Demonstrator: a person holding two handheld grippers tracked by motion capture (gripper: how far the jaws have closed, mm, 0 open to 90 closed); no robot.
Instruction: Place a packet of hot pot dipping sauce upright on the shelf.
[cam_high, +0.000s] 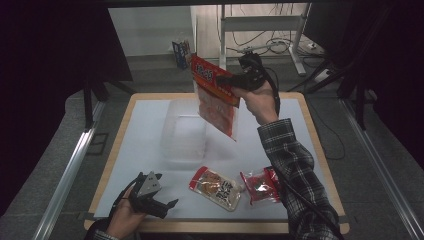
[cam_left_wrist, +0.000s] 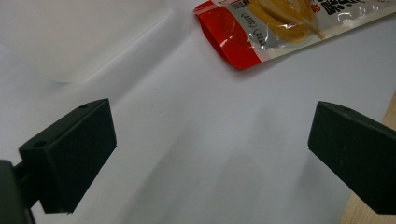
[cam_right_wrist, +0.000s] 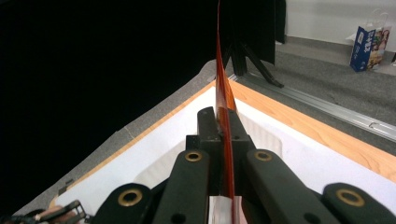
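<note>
While the right gripper (cam_high: 224, 79) is lifted high over the far part of the table (cam_high: 320, 165), its jaws are pressed together on the top edge of a red packet (cam_high: 216, 96), which hangs down tilted in the air above a clear plastic box (cam_high: 183, 131). From the right gripper view, the red packet (cam_right_wrist: 223, 100) is seen from its thin edge, clamped between the two black jaws, with the clear plastic box (cam_right_wrist: 261, 133) below on the white sheet. The hand (cam_high: 259, 102) that holds this gripper comes out of a checked sleeve (cam_high: 295, 175).

The left gripper (cam_high: 169, 205) rests low at the near left corner of the table, held by the other hand (cam_high: 125, 220). Its jaws stand wide apart and nothing is between them; in the left gripper view only the white sheet (cam_left_wrist: 196, 140) lies under them.

Two more packets lie flat on the white sheet near the front edge. A noodle packet (cam_high: 216, 188) with a red end is in the middle, and a small red packet (cam_high: 260, 186) is just beside it on the right, partly under the checked sleeve. In the left gripper view the noodle packet (cam_left_wrist: 280, 25) lies beyond the open jaws, apart from them.
</note>
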